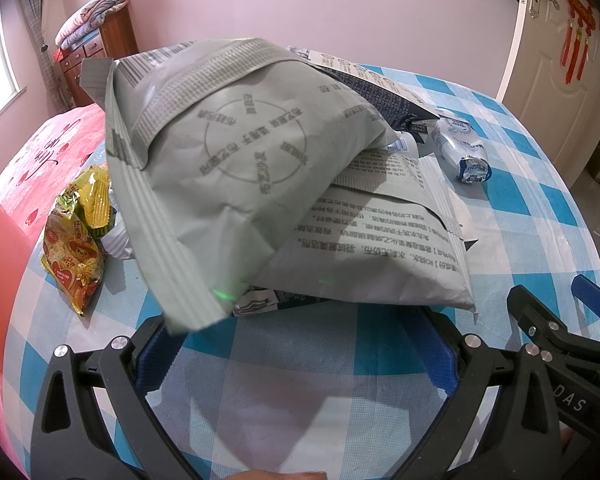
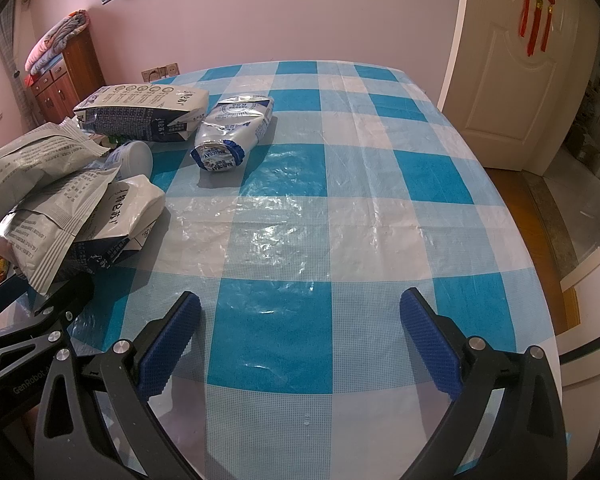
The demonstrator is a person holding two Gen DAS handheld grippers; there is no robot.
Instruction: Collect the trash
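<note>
Grey wrappers (image 1: pixel 236 168) lie heaped before the left claw (image 1: pixel 300 344); both claws gape.

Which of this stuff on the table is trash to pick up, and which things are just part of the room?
Trash to collect:
grey bags
yellow snack wrapper
squashed milk pouch
blue-and-white bag
small white cup

Just there:
checked tablecloth
door
red hanging knot
wooden dresser
folded blankets

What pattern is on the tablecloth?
Blue and white checks on the tablecloth, clearest in the right wrist view.
</note>
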